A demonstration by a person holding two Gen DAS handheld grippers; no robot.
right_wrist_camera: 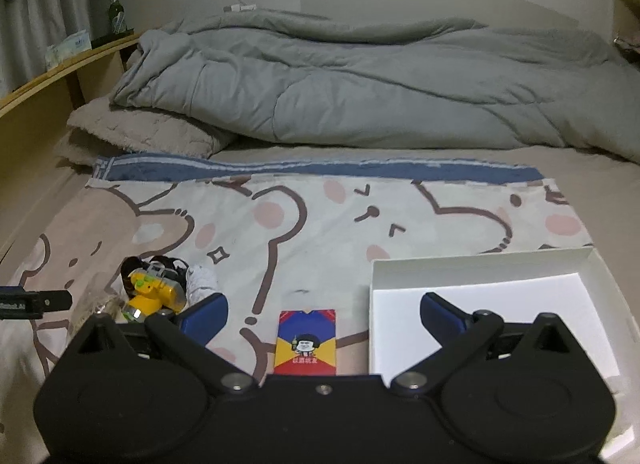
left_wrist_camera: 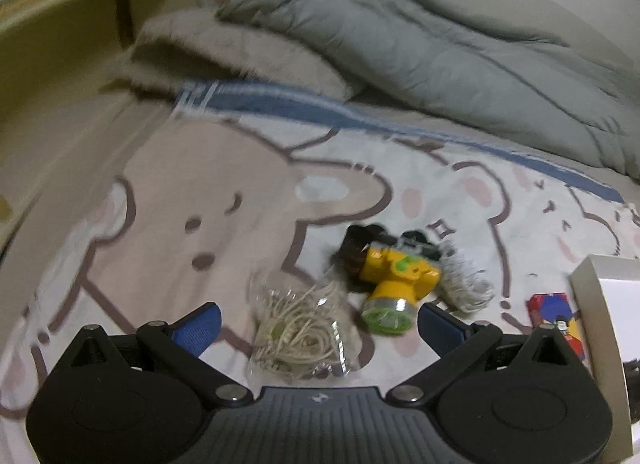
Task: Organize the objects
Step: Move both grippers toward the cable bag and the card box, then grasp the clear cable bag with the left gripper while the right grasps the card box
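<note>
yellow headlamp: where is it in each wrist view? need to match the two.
Left wrist: yellow headlamp sits right of centre, just ahead of the open left gripper, beside the bagged cord.
Right wrist: far lower left, beyond the right gripper.
Shared landmark: red-and-yellow card box, next to the white box.

Yellow headlamp, bear-print sheet, grey duvet
</note>
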